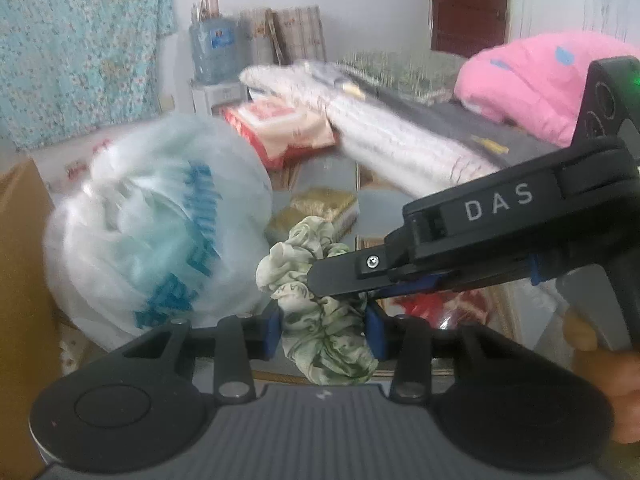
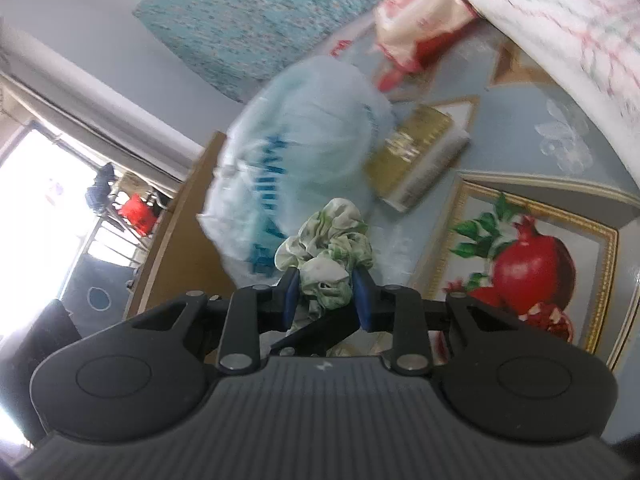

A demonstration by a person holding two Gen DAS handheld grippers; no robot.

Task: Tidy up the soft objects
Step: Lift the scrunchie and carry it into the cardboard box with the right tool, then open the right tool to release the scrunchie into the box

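Here I hold one scrunchie (image 1: pixel 320 304) with both grippers at once. My left gripper (image 1: pixel 325 330) has its blue pads (image 1: pixel 273 330) pressed into the green-and-white cloth from either side, and the ruffled loop bulges above and below them. My right gripper (image 1: pixel 320 280) comes in from the right of the left one, its black finger lying across the upper part of the scrunchie. In the right wrist view the right gripper (image 2: pixel 326 294) also pinches the scrunchie (image 2: pixel 326 252), with crumpled cloth squeezed between its two blue pads (image 2: pixel 291 296) and spilling out ahead of them. A black finger of the left gripper crosses just under that pinch.

Just beyond and left of both grippers sits a white plastic bag (image 1: pixel 156 228) with blue lettering, blurred, touching or nearly touching the scrunchie; I cannot tell which. Ahead of the scrunchie lies a gold pack (image 1: pixel 320 208) on the table (image 2: pixel 516 136), whose cover shows a pomegranate picture (image 2: pixel 532 268) to the right of my right gripper. Farther ahead are a red-and-cream pack (image 1: pixel 280 128), a white folded cloth (image 1: pixel 384 136) and, far right, a pink cushion (image 1: pixel 532 80). A cardboard box (image 1: pixel 20 260) stands at the left of the bag.
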